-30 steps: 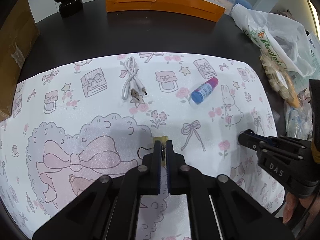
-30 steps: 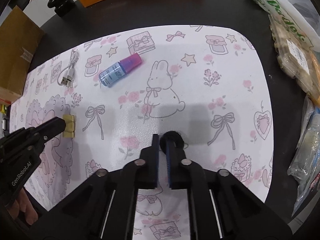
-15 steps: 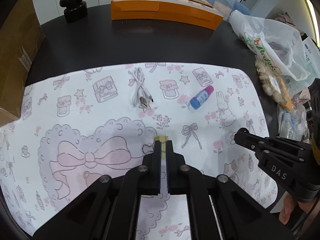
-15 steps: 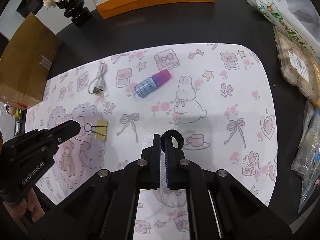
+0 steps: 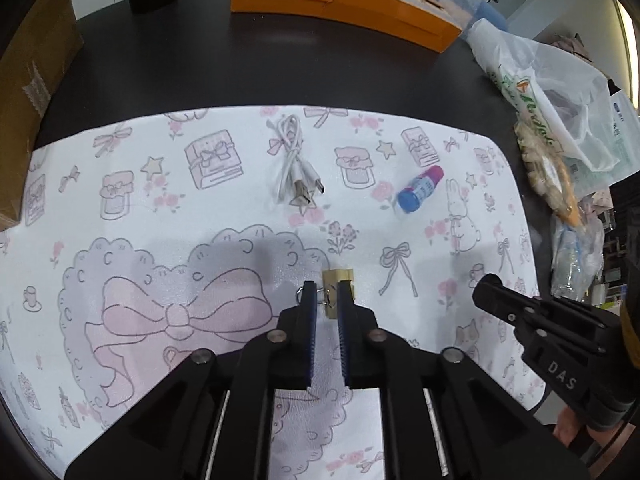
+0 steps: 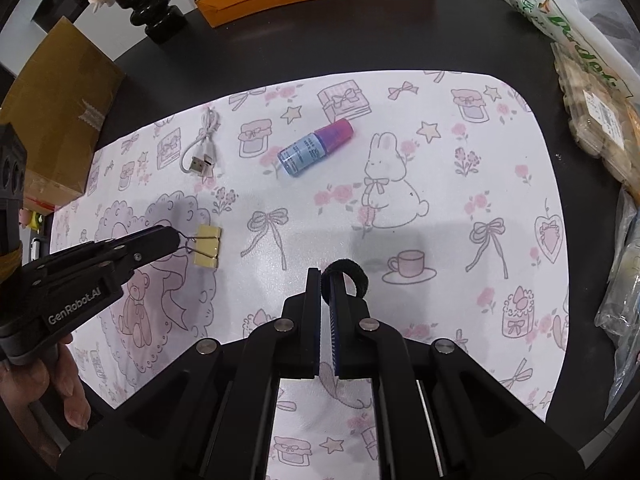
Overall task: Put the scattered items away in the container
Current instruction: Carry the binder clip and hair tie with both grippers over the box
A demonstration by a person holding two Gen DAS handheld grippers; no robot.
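Observation:
A yellow binder clip [image 5: 337, 277] hangs by its wire handles from my left gripper [image 5: 326, 294], whose fingers stand a narrow gap apart around the wires. In the right wrist view the clip [image 6: 208, 246] juts from the left gripper [image 6: 174, 236] just over the mat. My right gripper [image 6: 325, 280] is shut on a black hair tie [image 6: 352, 274], held above the mat; it shows as a black tip [image 5: 486, 286] in the left wrist view. A coiled white USB cable [image 5: 294, 168] and a blue glue stick with a pink cap [image 5: 420, 188] lie on the mat beyond.
A pink patterned mat [image 5: 160, 240] covers the dark table. At the back stands a long orange box [image 5: 340, 4], beside a black vase with flowers [image 6: 156, 12]. A cardboard box [image 6: 60, 112] sits at the left. Plastic bags and food packs [image 5: 540, 92] crowd the right edge.
Both grippers have risen from the mat: the hair tie came up with the right one, the binder clip with the left. The left fingers now stand slightly wider apart.

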